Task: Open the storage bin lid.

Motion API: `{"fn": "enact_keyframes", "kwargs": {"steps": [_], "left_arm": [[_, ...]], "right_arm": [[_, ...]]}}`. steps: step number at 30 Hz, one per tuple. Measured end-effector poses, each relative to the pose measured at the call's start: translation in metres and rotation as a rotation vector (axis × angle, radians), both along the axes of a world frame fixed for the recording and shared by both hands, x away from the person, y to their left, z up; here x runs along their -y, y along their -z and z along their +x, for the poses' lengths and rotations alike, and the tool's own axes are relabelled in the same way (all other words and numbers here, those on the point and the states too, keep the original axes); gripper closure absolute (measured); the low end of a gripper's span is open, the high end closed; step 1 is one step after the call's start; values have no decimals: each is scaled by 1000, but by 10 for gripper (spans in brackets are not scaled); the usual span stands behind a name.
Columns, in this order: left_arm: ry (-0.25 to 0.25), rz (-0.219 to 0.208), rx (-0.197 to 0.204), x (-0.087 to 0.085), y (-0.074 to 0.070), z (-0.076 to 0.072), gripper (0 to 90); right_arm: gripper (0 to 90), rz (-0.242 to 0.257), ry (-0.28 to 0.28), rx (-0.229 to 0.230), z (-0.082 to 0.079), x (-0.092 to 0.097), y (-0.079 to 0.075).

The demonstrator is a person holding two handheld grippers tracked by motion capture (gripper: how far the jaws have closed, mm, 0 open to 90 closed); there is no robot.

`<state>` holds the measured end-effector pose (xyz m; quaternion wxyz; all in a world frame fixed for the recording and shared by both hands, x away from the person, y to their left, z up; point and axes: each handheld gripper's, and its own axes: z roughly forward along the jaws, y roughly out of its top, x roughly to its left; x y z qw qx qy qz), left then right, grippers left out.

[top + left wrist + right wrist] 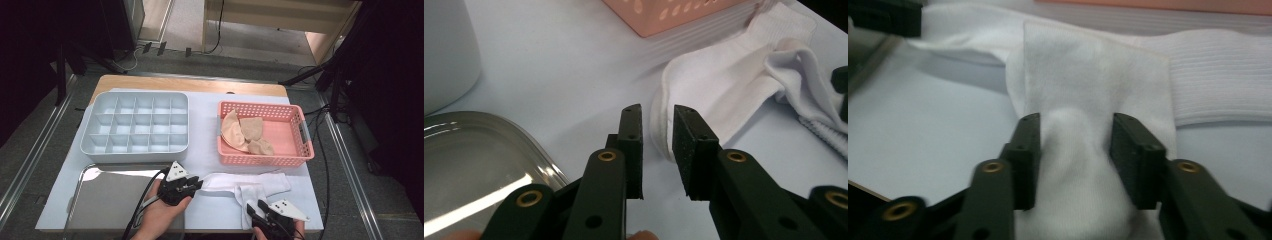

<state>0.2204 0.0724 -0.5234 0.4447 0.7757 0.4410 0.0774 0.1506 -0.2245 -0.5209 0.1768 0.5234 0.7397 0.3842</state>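
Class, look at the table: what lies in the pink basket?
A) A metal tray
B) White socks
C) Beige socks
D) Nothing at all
C: the high view shows a few beige socks lying inside the pink basket, while the white socks lie on the table in front of it.

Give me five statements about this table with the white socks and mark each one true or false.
1. The pink basket holds beige fabric pieces. True.
2. The compartments of the grey divided tray are full of socks. False: they are empty.
3. The right gripper has white sock fabric bunched between its jaws. True.
4. The left gripper clamps the steel tray. False: its jaws stand slightly apart at one end of the other white sock, with a gap between the pads.
5. The white socks lie inside the pink basket. False: they lie on the white sheet in front of it.
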Motion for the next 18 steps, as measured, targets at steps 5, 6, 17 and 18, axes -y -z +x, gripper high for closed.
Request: {"fn": "enact_keyframes", "kwargs": {"steps": [5,6,17,18], "left_arm": [[12,-4,-8,-1,-1,2,860],[13,-1,-6,-1,-1,2,874],[-8,-13,7,-3,-1,5,881],[-10,-10,11,-3,-1,5,869]], "right_arm": [[833,3,1,8,-2,8,-9],[834,27,12,26,-3,14,-13],[834,67,200,196,2,74,-32],[832,66,194,191,5,73,-29]]}}
